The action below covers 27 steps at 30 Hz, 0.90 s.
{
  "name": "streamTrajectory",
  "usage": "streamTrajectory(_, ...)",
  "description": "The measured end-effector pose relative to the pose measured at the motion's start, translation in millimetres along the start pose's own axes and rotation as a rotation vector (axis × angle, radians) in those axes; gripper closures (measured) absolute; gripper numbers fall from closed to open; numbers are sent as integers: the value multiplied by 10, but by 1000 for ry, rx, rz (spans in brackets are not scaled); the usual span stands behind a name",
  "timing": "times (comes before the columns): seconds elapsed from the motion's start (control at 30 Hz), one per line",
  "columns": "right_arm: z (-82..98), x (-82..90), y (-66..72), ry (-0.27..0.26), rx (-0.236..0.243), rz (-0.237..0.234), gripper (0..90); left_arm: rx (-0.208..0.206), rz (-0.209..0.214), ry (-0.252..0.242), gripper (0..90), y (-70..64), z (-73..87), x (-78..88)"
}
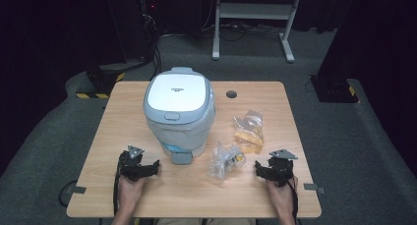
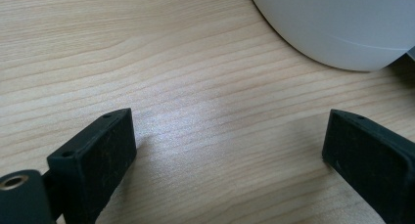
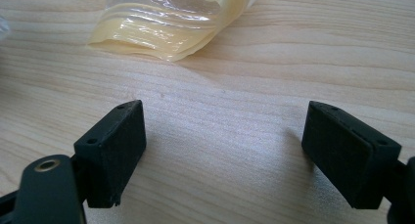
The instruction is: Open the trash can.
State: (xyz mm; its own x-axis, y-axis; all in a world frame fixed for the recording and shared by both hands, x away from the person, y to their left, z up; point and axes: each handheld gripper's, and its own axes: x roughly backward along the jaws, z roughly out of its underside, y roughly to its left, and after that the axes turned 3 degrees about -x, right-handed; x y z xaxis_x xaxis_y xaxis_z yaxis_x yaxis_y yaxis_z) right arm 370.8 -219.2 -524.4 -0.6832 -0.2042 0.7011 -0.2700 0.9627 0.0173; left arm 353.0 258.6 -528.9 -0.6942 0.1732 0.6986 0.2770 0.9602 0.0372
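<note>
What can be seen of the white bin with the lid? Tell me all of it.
The bin stands upright on the wooden table, left of centre, with its lid shut. It looks like plastic: a glossy white lid panel in a grey-blue frame, a push button at the front edge, a hinge bump at the back, a rounded pale body and a grey foot pedal at the base. A light liner seems to show below the lid. Neither gripper touches it.

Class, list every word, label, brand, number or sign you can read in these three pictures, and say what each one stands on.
No text can be read.
Bin lid: a small dark mark near its middle, likely a brand, too small and blurred to read.
Bin body: a blue patch low on the front, perhaps a label, illegible.
Yellow bag and clear bag: no print visible.
Tongs, left and right: no markings.
</note>
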Motion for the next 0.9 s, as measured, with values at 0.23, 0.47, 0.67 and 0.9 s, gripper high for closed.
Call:
streamTrajectory(0.23, 0, 0, -1, -1, 2, -1, 167, -1, 6, -1, 63, 7, 0, 2)
streamTrajectory(0.47, 2, 1, 2, -1, 0, -2, 167, 2, 2, -8, 97, 21, 10, 19)
streamTrajectory(0.67, 3, 2, 2, -1, 0, -2, 167, 9, -2, -10, 139, 32, 21, 41)
streamTrajectory(0.9, 3, 2, 3, -1, -1, -1, 167, 10, 7, -7, 112, 22, 25, 47)
